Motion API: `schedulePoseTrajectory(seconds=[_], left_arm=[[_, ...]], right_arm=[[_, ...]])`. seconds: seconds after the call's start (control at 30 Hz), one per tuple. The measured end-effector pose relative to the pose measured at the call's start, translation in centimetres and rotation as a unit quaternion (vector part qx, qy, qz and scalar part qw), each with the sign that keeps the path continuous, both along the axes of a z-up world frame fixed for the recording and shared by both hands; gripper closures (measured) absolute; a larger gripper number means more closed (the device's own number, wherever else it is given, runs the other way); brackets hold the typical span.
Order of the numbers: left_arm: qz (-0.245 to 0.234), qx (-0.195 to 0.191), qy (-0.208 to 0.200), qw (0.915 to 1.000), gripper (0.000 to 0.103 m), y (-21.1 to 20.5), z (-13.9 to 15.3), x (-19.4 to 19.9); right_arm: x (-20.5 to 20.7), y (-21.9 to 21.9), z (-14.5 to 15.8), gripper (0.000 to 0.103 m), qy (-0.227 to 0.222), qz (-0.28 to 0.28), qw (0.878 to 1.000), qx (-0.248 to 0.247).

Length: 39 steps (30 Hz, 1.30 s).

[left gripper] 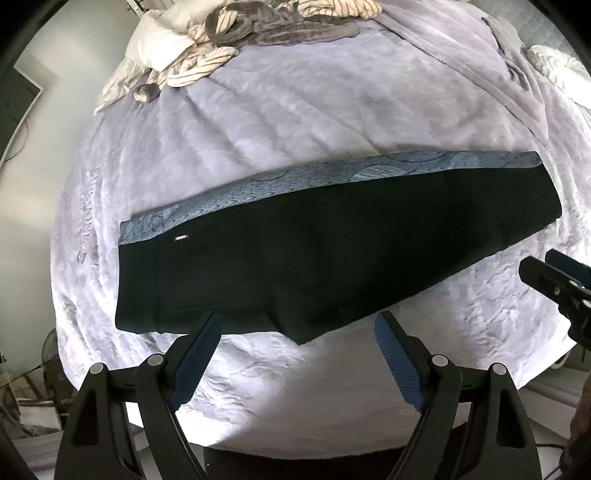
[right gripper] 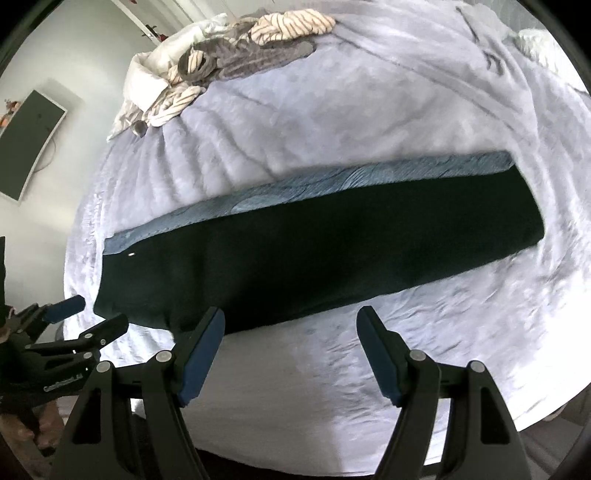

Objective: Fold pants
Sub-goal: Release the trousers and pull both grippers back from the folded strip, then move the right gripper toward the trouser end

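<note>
Left gripper hangs over the bed with its jaws spread wide and nothing between them, and the right gripper is just as wide and just as empty, its blue pads clear of any cloth. Up at twelve o'clock from both tools lie the pants, dark with a patterned blue side stripe, flat and folded leg on leg across the pale grey blanket. Further out, at eleven o'clock, a heap of striped bedding sits by the white pillow.
</note>
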<state>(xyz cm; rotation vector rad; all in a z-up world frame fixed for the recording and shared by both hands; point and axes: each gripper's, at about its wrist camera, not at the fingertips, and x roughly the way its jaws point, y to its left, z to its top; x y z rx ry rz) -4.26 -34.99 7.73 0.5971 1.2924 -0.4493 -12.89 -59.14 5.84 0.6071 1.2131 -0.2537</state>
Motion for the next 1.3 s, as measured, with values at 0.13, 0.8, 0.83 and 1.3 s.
schedulePoseTrajectory(seconds=[0.13, 0.8, 0.83, 1.3], left_arm=[[0.003, 0.006, -0.003, 1.0, 0.017, -1.4, 0.2, -1.1], [0.023, 0.026, -0.028, 0.999, 0.017, -4.7, 1.5, -3.5], [0.024, 0.027, -0.028, 0.999, 0.017, -4.7, 1.5, -3.6], [0.027, 0.038, -0.031, 0.9984, 0.017, -5.8, 1.5, -3.6]], right_arm=[[-0.7, -2.0, 0.4, 0.026, -0.006, 0.003, 1.0, -0.004], [-2.9, -6.1, 0.6, 0.026, -0.017, 0.01, 1.0, -0.011], [-2.8, -6.1, 0.5, 0.026, -0.018, 0.011, 1.0, -0.01], [-2.5, -7.1, -0.2, 0.026, -0.018, 0.018, 1.0, -0.001]])
